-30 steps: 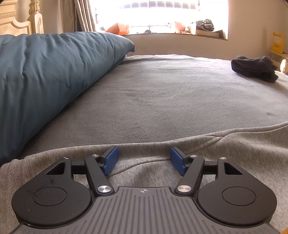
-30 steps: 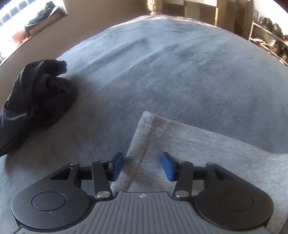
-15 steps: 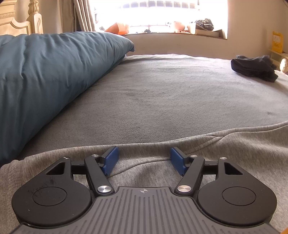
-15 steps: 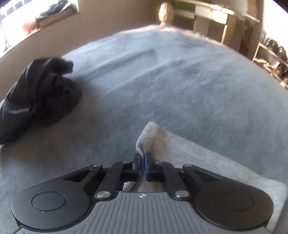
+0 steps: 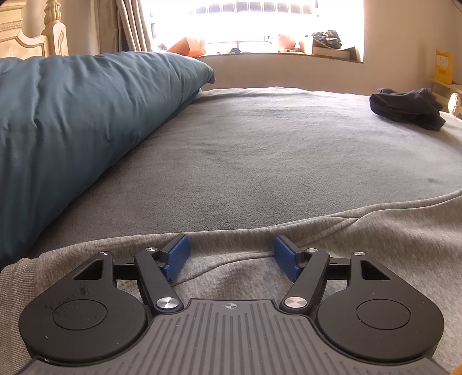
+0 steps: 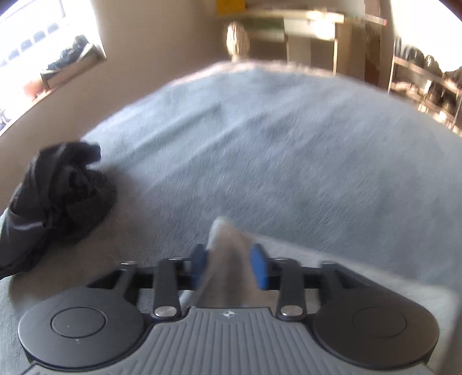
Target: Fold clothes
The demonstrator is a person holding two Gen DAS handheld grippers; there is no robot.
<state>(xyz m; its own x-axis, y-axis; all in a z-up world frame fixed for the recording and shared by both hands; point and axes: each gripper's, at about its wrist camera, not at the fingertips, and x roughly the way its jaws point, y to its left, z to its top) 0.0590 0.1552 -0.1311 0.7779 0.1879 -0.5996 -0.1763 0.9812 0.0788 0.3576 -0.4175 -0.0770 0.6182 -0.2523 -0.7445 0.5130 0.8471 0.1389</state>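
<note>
From the left wrist we look low across a bed covered with a grey blanket (image 5: 274,161), which fills the middle of the view and curves away toward a bright window (image 5: 254,26) on the far wall. A thick teal duvet (image 5: 72,121) is heaped along the left side of the bed, with a cream carved headboard (image 5: 31,37) behind it in the far left corner. The sill holds an orange item and other small clutter, too bright to make out. A crumpled black garment (image 5: 404,109) sits at the far right edge of the bed. The grey sweatshirt (image 5: 389,248) lies spread across the near part of the blanket, under our left gripper (image 5: 231,255), whose blue pads stand apart over the cloth, grasping nothing. From the right wrist the view is blurred by motion: the same grey blanket (image 6: 288,144) stretches away to a bedpost and pale wooden furniture at the far side, with shelves at the far right and the window at the far left. The black garment (image 6: 57,196) lies to the left. Our right gripper (image 6: 229,266) has a raised corner of the sweatshirt (image 6: 228,259) between its pads, its jaws opening, and we cannot tell whether the pads press on the cloth.
</note>
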